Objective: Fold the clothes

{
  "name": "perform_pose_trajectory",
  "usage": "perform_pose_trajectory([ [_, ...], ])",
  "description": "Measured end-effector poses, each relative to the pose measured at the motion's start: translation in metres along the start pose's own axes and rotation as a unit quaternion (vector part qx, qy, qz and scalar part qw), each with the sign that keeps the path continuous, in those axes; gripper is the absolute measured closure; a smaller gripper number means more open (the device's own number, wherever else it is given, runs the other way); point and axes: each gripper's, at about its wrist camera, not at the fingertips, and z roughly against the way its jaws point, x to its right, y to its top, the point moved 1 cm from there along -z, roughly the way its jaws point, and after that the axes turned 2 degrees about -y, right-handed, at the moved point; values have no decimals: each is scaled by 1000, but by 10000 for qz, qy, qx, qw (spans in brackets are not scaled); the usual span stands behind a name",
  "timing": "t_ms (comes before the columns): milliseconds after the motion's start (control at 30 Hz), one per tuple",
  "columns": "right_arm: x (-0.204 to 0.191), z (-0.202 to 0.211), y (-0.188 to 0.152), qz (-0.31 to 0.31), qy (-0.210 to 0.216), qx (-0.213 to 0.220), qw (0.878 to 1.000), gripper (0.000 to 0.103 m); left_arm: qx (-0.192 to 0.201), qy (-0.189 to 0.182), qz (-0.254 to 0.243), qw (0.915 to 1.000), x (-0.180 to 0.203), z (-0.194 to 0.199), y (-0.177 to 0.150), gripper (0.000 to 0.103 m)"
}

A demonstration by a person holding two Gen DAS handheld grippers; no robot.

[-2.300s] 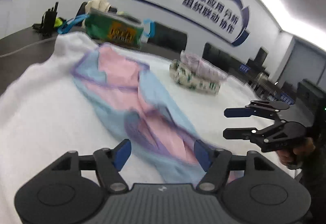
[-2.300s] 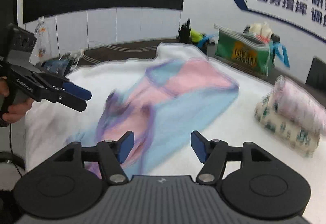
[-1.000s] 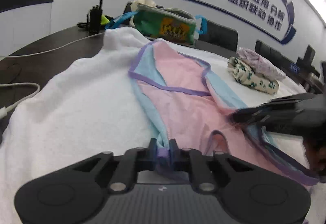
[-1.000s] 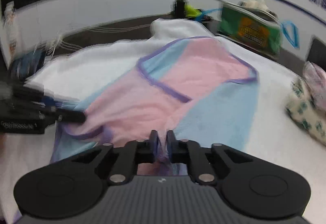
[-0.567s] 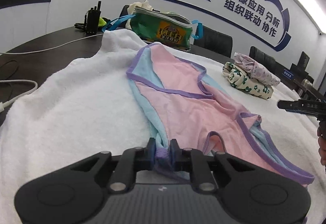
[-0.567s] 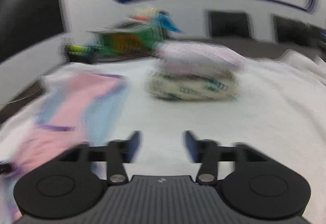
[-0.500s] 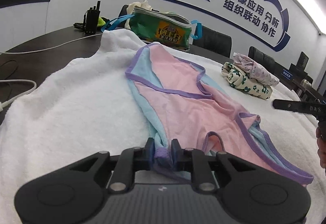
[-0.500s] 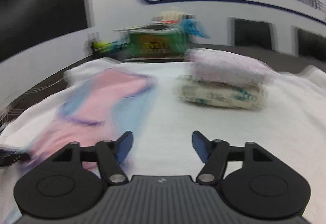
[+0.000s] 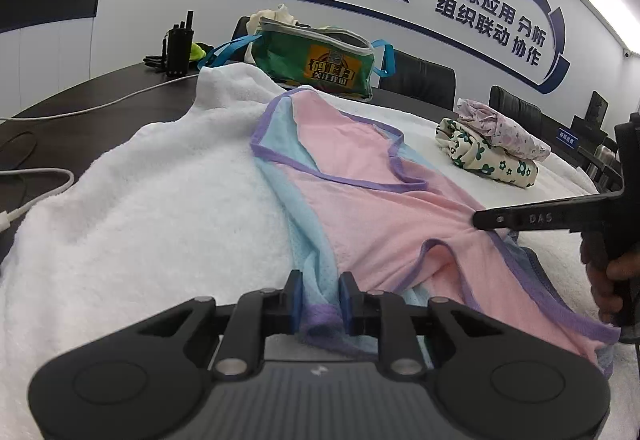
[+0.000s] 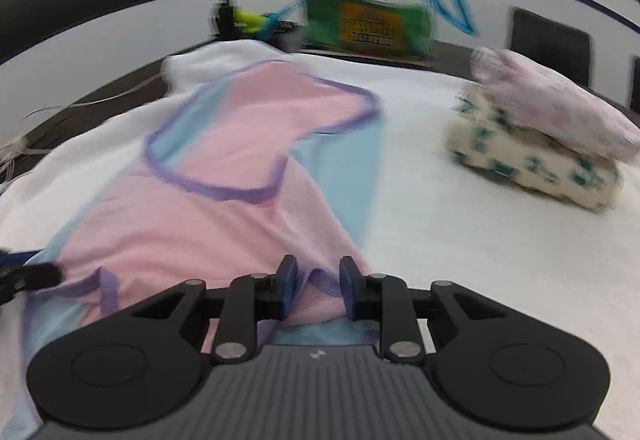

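Note:
A pink and light-blue garment (image 9: 360, 167) with purple trim lies spread on a white towel (image 9: 160, 199). My left gripper (image 9: 320, 296) sits at the near corner of the garment. Its jaws are opening, and the blue mesh and purple hem lie loose between the pads. My right gripper (image 10: 318, 280) is at the garment's (image 10: 240, 143) lower edge. Its jaws are closing, and a raised fold of pink cloth with purple hem fills the gap. In the left wrist view the right gripper (image 9: 478, 220) shows side-on, and the cloth puckers at its tip. A hand (image 9: 612, 280) holds it.
A stack of two folded floral garments (image 9: 492, 147) lies on the towel at the right. A green bag (image 9: 316, 59) with blue straps stands behind the garment. A black radio (image 9: 178, 47) and white cables (image 9: 40, 179) lie on the dark table to the left. Chairs line the back wall.
The right gripper let go, swung right with wide jaws, then came back onto the garment's lower edge and narrowed onto a fold. The left jaws widened a little around the hem.

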Motion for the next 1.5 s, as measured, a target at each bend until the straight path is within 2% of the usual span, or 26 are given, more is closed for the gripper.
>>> perform_pose_trajectory([
  [67, 7, 4, 0, -100, -58, 8, 9999, 71, 1, -11, 13, 10000, -1, 0, 0, 85],
  [167, 9, 11, -1, -97, -327, 236, 9991, 57, 11, -51, 52, 10000, -2, 0, 0, 84],
  [267, 10, 16, -7, -58, -236, 238, 9994, 57, 69, -114, 139, 9998, -4, 4, 0, 82],
  [333, 8, 32, -12, 63, -91, 360, 9993, 57, 276, -173, 348, 9989, -8, 20, -2, 77],
  [367, 8, 42, -15, 169, 142, 442, 9988, 57, 395, -317, 415, 9979, -8, 29, -4, 76],
  [433, 10, 70, -29, 458, 802, 594, 9940, 50, 658, -1237, 261, 9898, -1, 54, -14, 71],
  [467, 10, 84, -38, 639, 1081, 662, 9899, 45, 730, -1684, 121, 9829, 4, 64, -21, 59],
  [500, 9, 98, -49, 879, 1353, 759, 9840, 43, 717, -2023, -57, 9767, 12, 69, -27, 53],
  [533, 8, 112, -61, 1165, 1636, 872, 9757, 39, 703, -2359, -235, 9689, 20, 74, -33, 38],
  [567, 6, 123, -72, 1407, 1873, 948, 9675, 35, 653, -2531, -415, 9643, 27, 77, -38, 32],
  [633, 1, 135, -90, 1738, 2186, 911, 9559, 30, 445, -2375, -776, 9673, 40, 70, -44, 31],
  [733, -9, 130, -107, 1972, 2195, 727, 9527, 31, 130, -2131, -1316, 9680, 61, 61, -54, 37],
  [767, -12, 125, -110, 2003, 2161, 635, 9535, 34, 31, -2046, -1411, 9686, 65, 58, -56, 55],
  [800, -12, 119, -112, 1965, 2152, 559, 9550, 39, -60, -1958, -1376, 9709, 65, 55, -56, 67],
  [833, -13, 114, -113, 1921, 2145, 486, 9564, 57, -151, -1869, -1341, 9731, 66, 52, -56, 89],
  [933, -6, 110, -110, 1723, 2297, 477, 9567, 99, -241, -1846, -952, 9779, 57, 52, -54, 93],
  [967, -2, 112, -109, 1701, 2339, 498, 9560, 99, -256, -1934, -783, 9777, 55, 53, -53, 94],
  [1033, 3, 119, -105, 1800, 2272, 442, 9560, 99, -271, -2246, -528, 9726, 59, 59, -51, 95],
  [1100, 11, 134, -103, 1999, 2192, 478, 9538, 99, -355, -2648, -377, 9629, 75, 62, -52, 95],
  [1200, 35, 157, -99, 2052, 1981, 530, 9570, 99, -466, -3081, -153, 9501, 112, 58, -53, 95],
  [1300, 65, 170, -98, 1984, 1355, 459, 9696, 99, -428, -3456, 113, 9373, 146, 49, -51, 90],
  [1367, 85, 171, -99, 1817, 806, 348, 9794, 98, -462, -3828, -162, 9225, 154, 51, -42, 83],
  [1400, 91, 172, -100, 1697, 550, 421, 9831, 94, -292, -3886, -319, 9204, 149, 56, -37, 81],
  [1433, 99, 176, -103, 1471, 348, 513, 9872, 84, -101, -3876, -458, 9206, 143, 62, -31, 73],
  [1467, 104, 180, -104, 1248, 238, 573, 9902, 58, 78, -3711, -549, 9270, 132, 67, -24, 58],
  [1500, 109, 186, -107, 949, 122, 665, 9932, 44, 176, -3364, -575, 9398, 117, 68, -16, 51],
])
